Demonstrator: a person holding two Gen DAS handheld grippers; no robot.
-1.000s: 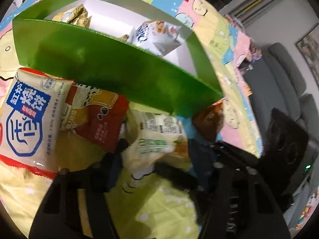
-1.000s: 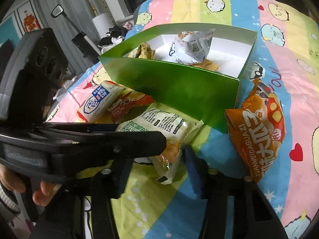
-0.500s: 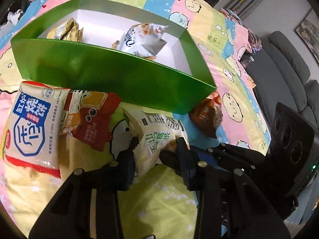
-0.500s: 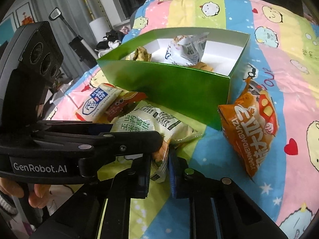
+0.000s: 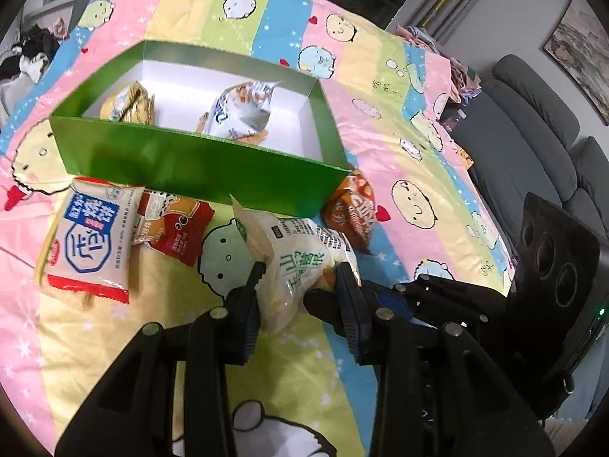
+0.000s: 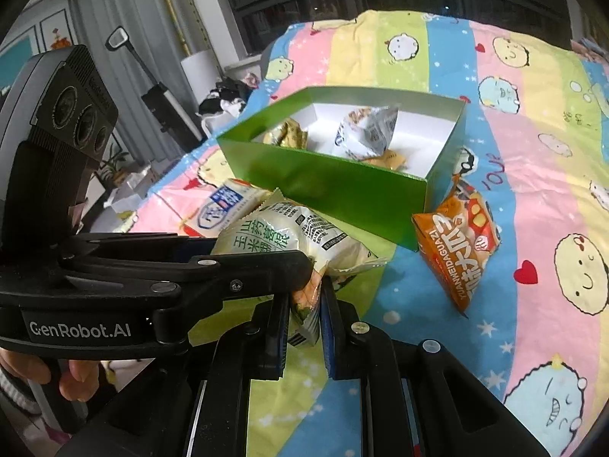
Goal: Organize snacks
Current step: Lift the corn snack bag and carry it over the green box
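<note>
Both my left gripper (image 5: 300, 285) and right gripper (image 6: 304, 304) are pinching the pale corn-snack bag (image 5: 300, 262); its long axis points straight ahead at the green box (image 5: 198, 167).

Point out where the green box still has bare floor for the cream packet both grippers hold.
Free: the white floor at the right end of the green box, between the silver bag and the end wall. Narrower: between the silver bag and gold packets. Crowded: bedspread before the box, with the white-blue packet, red packet, orange bag.
</note>
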